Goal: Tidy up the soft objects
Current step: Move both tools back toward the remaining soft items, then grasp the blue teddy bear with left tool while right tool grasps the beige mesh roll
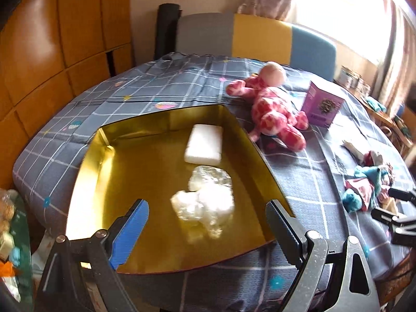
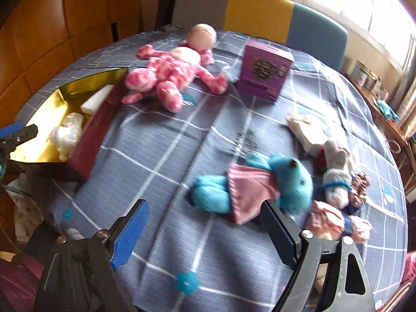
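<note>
A gold-lined box (image 1: 85,182) lies on the checked cloth and holds a white sponge (image 1: 204,144) and a crumpled clear plastic bag (image 1: 205,202). My left gripper (image 1: 208,221) is open and empty above the box's near side. A pink spotted plush doll (image 2: 171,75) lies beside the box. A blue plush in a pink skirt (image 2: 249,184) lies just ahead of my right gripper (image 2: 205,221), which is open and empty. A grey sock doll (image 2: 336,171) and a pink fabric bundle (image 2: 335,221) lie to its right.
A purple carton (image 2: 262,70) stands behind the toys; a pale paper packet (image 2: 304,127) lies near the sock doll. Chairs in grey, yellow and blue (image 2: 257,10) stand beyond the table. Wooden cabinets (image 1: 52,52) are on the left, a shelf with tins (image 2: 369,80) on the right.
</note>
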`<state>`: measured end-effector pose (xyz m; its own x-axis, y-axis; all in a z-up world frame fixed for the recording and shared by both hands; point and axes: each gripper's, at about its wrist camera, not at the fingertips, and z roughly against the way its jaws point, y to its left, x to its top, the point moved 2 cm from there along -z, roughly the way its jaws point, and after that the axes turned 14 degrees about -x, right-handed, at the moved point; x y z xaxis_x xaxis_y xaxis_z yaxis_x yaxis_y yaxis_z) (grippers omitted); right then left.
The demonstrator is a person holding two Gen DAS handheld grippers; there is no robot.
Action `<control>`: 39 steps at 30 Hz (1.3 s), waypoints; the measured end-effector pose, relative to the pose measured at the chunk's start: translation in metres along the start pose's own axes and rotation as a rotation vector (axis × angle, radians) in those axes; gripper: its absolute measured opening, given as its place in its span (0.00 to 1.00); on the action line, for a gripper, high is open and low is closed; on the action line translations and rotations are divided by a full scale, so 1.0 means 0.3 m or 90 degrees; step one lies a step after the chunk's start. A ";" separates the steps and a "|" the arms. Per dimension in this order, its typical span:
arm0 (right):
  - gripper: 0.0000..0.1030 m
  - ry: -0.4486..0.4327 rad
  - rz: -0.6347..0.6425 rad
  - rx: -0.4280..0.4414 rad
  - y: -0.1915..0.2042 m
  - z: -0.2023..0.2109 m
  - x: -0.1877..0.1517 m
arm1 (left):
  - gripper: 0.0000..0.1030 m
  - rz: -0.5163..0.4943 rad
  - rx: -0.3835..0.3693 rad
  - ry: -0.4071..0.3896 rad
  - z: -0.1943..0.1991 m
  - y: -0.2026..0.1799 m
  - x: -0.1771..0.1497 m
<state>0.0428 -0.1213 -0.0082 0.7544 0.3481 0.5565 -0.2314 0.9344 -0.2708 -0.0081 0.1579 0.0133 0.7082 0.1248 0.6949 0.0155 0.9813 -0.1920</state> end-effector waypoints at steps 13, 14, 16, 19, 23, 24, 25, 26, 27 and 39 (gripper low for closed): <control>0.86 0.088 -0.054 -0.095 -0.362 0.019 -0.142 | 0.89 -0.162 -0.124 0.057 -0.085 -0.300 0.034; 0.86 0.102 -0.055 -0.102 -0.383 0.014 -0.152 | 0.89 -0.185 -0.140 0.066 -0.100 -0.339 0.037; 0.86 0.128 -0.044 -0.112 -0.411 0.003 -0.169 | 0.89 -0.225 -0.158 0.074 -0.130 -0.411 0.044; 0.86 0.168 -0.019 -0.105 -0.434 -0.015 -0.200 | 0.89 -0.269 -0.188 0.093 -0.195 -0.509 0.062; 0.85 0.186 -0.025 -0.086 -0.455 -0.031 -0.235 | 0.87 -0.297 -0.231 0.121 -0.293 -0.626 0.069; 0.85 0.188 -0.032 -0.085 -0.463 -0.037 -0.238 | 0.87 -0.306 -0.247 0.131 -0.315 -0.655 0.069; 0.85 0.190 -0.040 -0.084 -0.468 -0.042 -0.242 | 0.86 -0.315 -0.259 0.138 -0.335 -0.682 0.067; 0.83 0.190 -0.047 -0.079 -0.474 -0.048 -0.246 | 0.86 -0.324 -0.271 0.143 -0.356 -0.711 0.064; 0.80 0.189 -0.053 -0.075 -0.479 -0.056 -0.245 | 0.86 -0.335 -0.284 0.151 -0.378 -0.741 0.061; 0.63 0.187 -0.133 0.010 -0.537 -0.081 -0.252 | 0.82 -0.381 -0.330 0.229 -0.602 -0.929 0.020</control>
<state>0.0380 -0.3001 -0.0256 0.9303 0.1149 0.3484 -0.0612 0.9850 -0.1612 0.1191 -0.1414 -0.0542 0.6569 -0.5313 0.5349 0.7144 0.6655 -0.2163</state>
